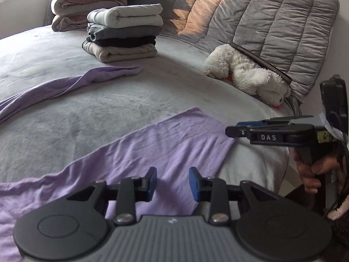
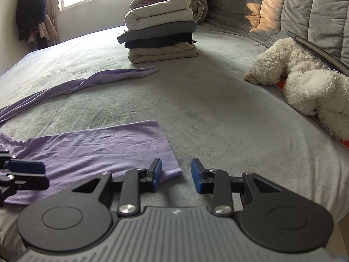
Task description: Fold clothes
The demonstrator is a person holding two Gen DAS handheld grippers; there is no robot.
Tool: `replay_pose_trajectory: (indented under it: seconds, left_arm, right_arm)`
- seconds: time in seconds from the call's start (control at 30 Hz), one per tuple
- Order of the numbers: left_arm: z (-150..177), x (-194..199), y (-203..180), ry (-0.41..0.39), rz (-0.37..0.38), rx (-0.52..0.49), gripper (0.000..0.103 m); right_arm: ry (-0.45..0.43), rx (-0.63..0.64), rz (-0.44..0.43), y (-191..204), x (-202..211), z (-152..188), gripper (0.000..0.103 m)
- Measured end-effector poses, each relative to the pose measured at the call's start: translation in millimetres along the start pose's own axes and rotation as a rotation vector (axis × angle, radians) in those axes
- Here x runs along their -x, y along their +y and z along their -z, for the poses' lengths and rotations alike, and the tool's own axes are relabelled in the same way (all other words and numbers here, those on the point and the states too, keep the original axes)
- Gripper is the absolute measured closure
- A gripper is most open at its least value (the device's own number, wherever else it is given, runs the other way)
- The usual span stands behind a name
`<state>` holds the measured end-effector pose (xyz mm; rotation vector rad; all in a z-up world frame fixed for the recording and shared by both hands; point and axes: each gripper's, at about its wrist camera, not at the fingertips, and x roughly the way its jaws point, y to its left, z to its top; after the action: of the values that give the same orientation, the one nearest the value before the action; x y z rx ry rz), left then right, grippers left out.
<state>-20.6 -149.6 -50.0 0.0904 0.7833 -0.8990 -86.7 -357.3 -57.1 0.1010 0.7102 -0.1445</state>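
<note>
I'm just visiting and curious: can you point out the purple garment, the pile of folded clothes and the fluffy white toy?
purple garment (image 2: 104,150): right wrist view, flat near leg.
pile of folded clothes (image 2: 161,40): right wrist view, dark middle layer.
fluffy white toy (image 1: 246,69): left wrist view, its body.

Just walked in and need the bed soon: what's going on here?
A person is folding clothes with two handheld grippers. A purple garment lies spread on the bed, unfolded. The left gripper hovers open over it; the right gripper is open at its corner, gripping nothing. A folded stack sits farther back, a white plush toy to the right.
</note>
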Motion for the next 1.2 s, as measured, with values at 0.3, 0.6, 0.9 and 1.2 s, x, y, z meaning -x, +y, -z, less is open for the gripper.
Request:
replay_pose_trajectory:
  seconds: [0.3,0.6,0.9,1.2]
  left_arm:
    - [-51.8,-65.1,-15.8,0.029,-0.028,-0.018,0.07]
    - [-68.0,-100.3,-36.5,0.04,-0.003,-0.045,0.086]
    - [-68.5,-102.5,-64.4,-0.014,0.066,-0.059,0.101]
    - [-61.1,-116.6,-80.4,-0.002,0.08,-0.071,0.1]
  right_arm:
    - [0.011,0.034,-0.059,2.1,-2.5,2.0,0.074]
    - [0.003,0.006,-0.091,-5.7,-2.9,4.6,0.099]
    - [0.017,0.021,-0.048,-9.6,19.0,7.2,0.1]
    - [0.057,0.014,0.012,-18.2,27.4,13.4,0.1]
